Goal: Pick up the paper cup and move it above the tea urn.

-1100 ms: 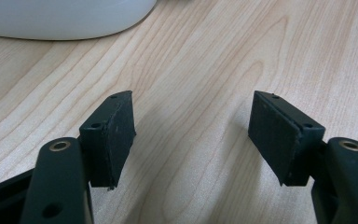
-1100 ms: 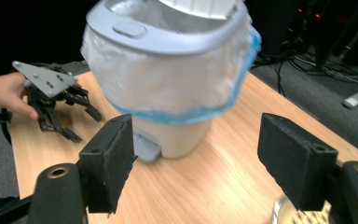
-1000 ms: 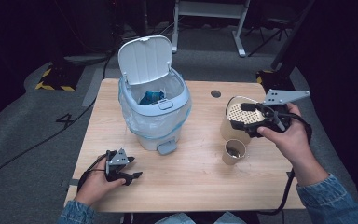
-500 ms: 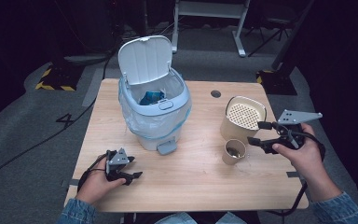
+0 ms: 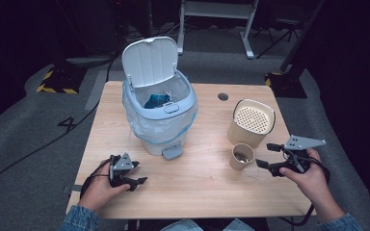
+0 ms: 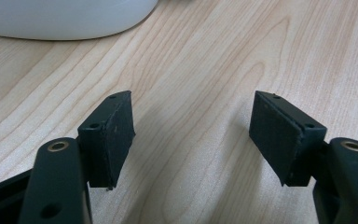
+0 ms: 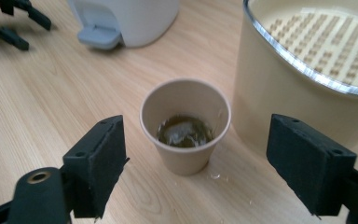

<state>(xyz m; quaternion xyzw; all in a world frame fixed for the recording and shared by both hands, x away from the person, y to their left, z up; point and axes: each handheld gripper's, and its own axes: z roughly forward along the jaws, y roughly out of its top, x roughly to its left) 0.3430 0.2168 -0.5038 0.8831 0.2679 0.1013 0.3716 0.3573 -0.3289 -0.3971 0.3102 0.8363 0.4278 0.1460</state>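
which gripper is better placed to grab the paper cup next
Right. The right hand-held gripper faces the paper cup with open jaws that have just been widening, nothing between them. The left hand-held gripper rests open, across the table beyond the pedal bin.

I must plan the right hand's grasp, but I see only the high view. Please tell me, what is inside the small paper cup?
Observer: The paper cup holds a little brown liquid at its bottom; the right gripper view looks straight into it.
Operator: Are the right jaws already around it?
Observer: No. The right gripper has just been opening, and the cup stands ahead of its pads, untouched.
Operator: Is the table dry there?
Observer: Not fully: small drops lie on the table beside the cup's base.
Operator: And the left gripper?
Observer: The left gripper is open over bare wood, with nothing between its pads.
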